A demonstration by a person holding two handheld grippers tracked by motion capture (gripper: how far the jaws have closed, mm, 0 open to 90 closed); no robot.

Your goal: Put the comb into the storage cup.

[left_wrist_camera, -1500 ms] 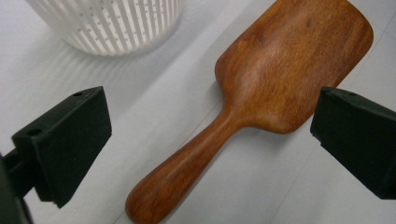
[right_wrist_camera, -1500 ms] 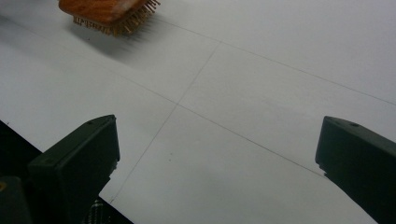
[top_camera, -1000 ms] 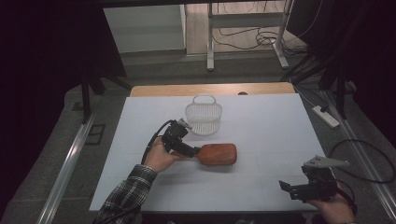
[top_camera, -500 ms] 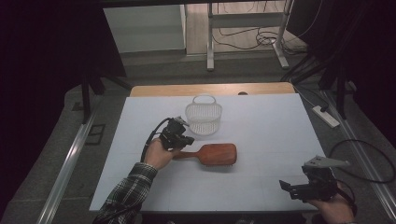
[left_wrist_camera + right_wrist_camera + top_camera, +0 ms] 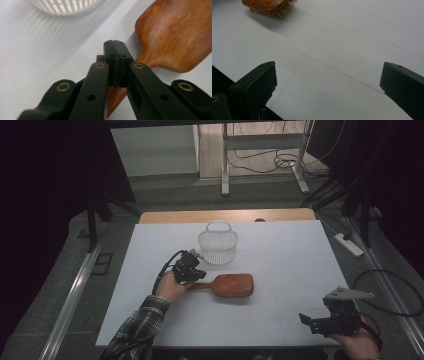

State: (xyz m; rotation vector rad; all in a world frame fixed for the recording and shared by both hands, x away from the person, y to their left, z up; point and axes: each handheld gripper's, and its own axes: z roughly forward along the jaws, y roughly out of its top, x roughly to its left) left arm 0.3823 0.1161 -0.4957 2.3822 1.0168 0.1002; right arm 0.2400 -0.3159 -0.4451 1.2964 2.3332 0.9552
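A wooden hairbrush (image 5: 232, 286) lies bristles-down on the white table (image 5: 285, 250), its handle pointing left. In the left gripper view the brush's back (image 5: 175, 37) is at the right and the handle runs under the jaws. My left gripper (image 5: 199, 274) hovers over the handle end with its pads pressed together (image 5: 115, 43), and nothing shows between them. My right gripper (image 5: 307, 322) rests near the table's front right corner. Its jaws stand wide open (image 5: 328, 72) over bare table, with the brush's bristled edge (image 5: 267, 6) farther off.
A white slatted basket (image 5: 217, 245) with a handle stands just behind the brush, and its base (image 5: 65, 6) is close beyond my left jaws. The wooden table edge (image 5: 225, 216) runs along the back. Cables and stand legs lie on the floor beyond.
My left gripper has shifted slightly left along the brush handle. The brush, the basket and my right gripper have stayed put.
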